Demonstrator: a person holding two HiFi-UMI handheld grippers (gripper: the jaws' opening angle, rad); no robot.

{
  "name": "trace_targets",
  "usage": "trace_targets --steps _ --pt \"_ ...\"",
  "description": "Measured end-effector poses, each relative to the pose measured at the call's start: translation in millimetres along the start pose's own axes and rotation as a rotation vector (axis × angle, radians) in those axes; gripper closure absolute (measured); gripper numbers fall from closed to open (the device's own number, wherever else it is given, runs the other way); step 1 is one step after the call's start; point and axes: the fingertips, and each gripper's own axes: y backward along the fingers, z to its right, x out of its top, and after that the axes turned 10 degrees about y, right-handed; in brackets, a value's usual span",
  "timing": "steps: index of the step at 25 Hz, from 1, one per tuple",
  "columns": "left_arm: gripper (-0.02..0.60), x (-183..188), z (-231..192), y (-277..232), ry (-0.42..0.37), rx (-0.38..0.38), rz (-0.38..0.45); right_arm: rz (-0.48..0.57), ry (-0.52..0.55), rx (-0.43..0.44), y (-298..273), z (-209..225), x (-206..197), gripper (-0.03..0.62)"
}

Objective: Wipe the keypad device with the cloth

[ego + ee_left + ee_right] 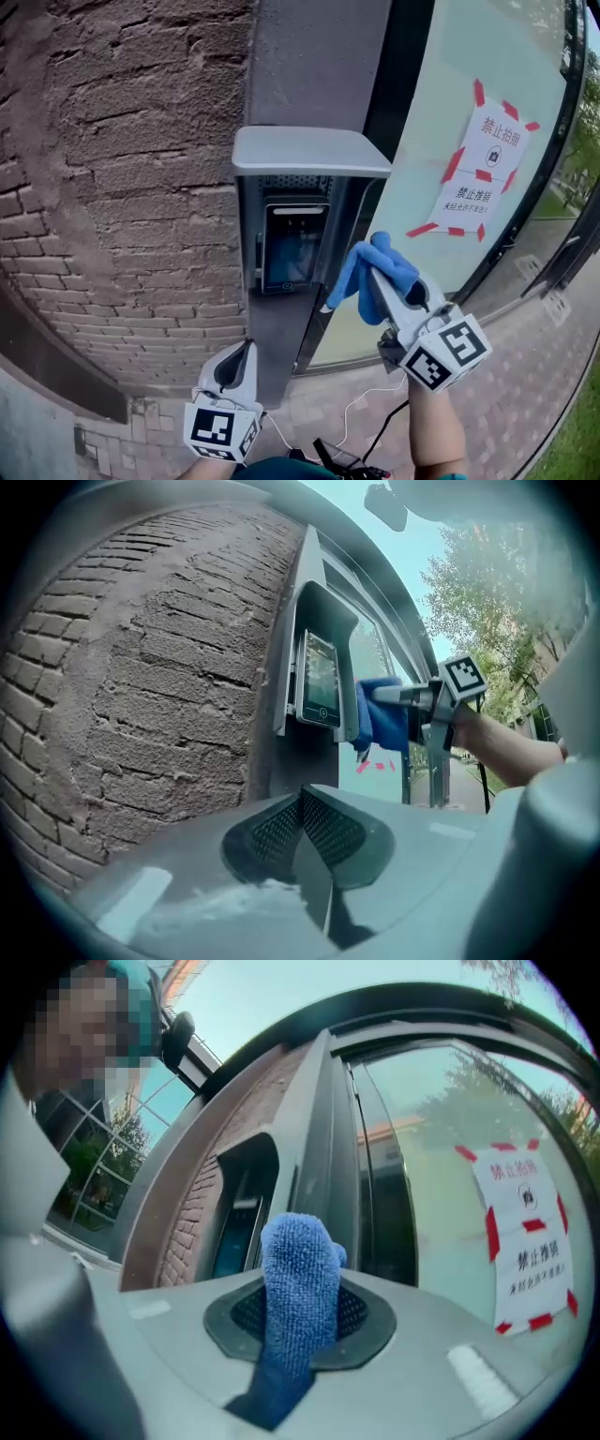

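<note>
The keypad device [293,246] is a dark screen panel set under a grey hood [309,150] on a grey pillar. A blue cloth [382,269] is pinched in my right gripper [377,277], which is shut on it just right of the device's housing; I cannot tell whether the cloth touches it. In the right gripper view the cloth [298,1283] stands up from the jaws, with the device [234,1232] beyond it. My left gripper [236,364] hangs low below the device, shut and empty. From the left gripper view I see the device [319,679] and the cloth [380,714] beside it.
A rough brick wall [112,169] fills the left. Right of the pillar is a glass pane [441,112] with a paper notice [483,169] taped on in red. Brick paving [506,394] lies below, and cables [375,441] hang near the person's body.
</note>
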Motion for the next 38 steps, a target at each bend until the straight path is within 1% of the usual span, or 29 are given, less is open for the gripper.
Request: trace_targets --steps 3,6,8,9,11,13,15,17,20,22,24,26,29,31,33,35,38 --pt "0.591 2.4 -7.5 6.4 0.011 0.005 0.012 0.166 0.122 -0.096 10.5 23.6 102.1 0.531" --pt "0.591 7.1 -14.3 14.0 0.027 0.016 0.022 0.303 0.273 -0.151 19.2 24.7 197.6 0.53" --pt "0.591 7.6 -19.0 17.8 0.029 0.016 0.031 0.34 0.423 -0.147 13.4 14.2 242.8 0.53" --pt "0.591 9.1 -20.8 19.7 0.031 0.017 0.035 0.327 0.508 -0.127 5.0 7.1 256.0 0.53" --pt "0.591 14.5 -23.9 24.8 0.039 0.024 0.043 0.233 0.635 -0.069 -16.5 -2.7 259.3 0.53" --pt "0.591 16.8 -28.8 30.4 0.043 0.031 0.052 0.102 0.688 0.018 -36.9 -9.5 241.8 0.53" --pt "0.591 16.2 -34.9 35.1 0.047 0.038 0.059 -0.002 0.715 0.093 -51.8 -15.8 221.0 0.53" --pt "0.591 16.9 -39.7 39.1 0.051 0.042 0.061 -0.055 0.738 0.132 -61.1 -22.7 209.3 0.53" --pt "0.591 18.9 -43.6 43.2 0.054 0.044 0.058 -0.089 0.762 0.202 -72.1 -42.9 208.6 0.53" --pt "0.591 19.5 -44.6 44.7 0.055 0.043 0.059 -0.138 0.802 0.249 -80.4 -59.4 206.5 0.53" --pt "0.591 19.3 -44.9 45.5 0.052 0.04 0.061 -0.192 0.838 0.277 -88.5 -75.0 202.6 0.531" --pt "0.591 20.2 -44.9 46.6 0.053 0.04 0.062 -0.2 0.86 0.314 -95.3 -93.2 204.2 0.531" --pt "0.591 19.5 -46.7 48.3 0.056 0.043 0.063 -0.176 0.894 0.37 -104.7 -124.0 208.3 0.531" --pt "0.591 20.7 -47.9 50.2 0.061 0.048 0.064 -0.127 0.926 0.408 -112.0 -145.6 211.5 0.531" --pt "0.591 23.3 -48.3 52.2 0.063 0.053 0.064 -0.068 0.926 0.442 -115.4 -162.6 216.9 0.531" --pt "0.591 24.8 -48.7 53.2 0.059 0.055 0.065 -0.023 0.902 0.443 -112.6 -167.4 224.3 0.531" --pt "0.591 24.2 -49.4 52.0 0.048 0.051 0.067 0.039 0.851 0.377 -102.3 -148.7 242.6 0.531"
